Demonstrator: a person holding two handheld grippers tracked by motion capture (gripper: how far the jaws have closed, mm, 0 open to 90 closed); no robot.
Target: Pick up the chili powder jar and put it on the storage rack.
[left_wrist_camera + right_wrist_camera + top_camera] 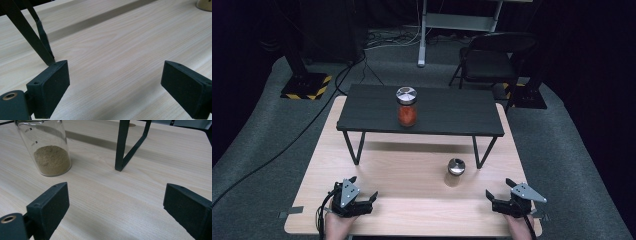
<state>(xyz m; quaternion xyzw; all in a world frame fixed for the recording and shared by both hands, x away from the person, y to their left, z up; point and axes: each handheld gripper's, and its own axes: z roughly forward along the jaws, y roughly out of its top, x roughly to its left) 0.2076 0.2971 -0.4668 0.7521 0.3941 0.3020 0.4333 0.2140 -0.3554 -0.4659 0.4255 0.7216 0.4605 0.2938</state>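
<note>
A glass jar of orange-red powder (407, 107) with a silver lid stands on the small black shelf table (447, 112). A second jar with tan powder (454, 173) (48, 150) stands on the wooden table in front of the shelf. My left gripper (363, 190) (115, 87) rests near the front left edge, open, with only bare wood between its jaws. My right gripper (498, 188) (115, 210) rests near the front right edge, open and holding nothing. The tan jar stands ahead and to the left of it.
The shelf's black metal legs (122, 145) (27, 32) stand on the wooden table (412, 210) ahead of both grippers. Behind the table are a folding chair (492, 60), a stand with a yellow-and-black base (307, 85) and cables on grey carpet.
</note>
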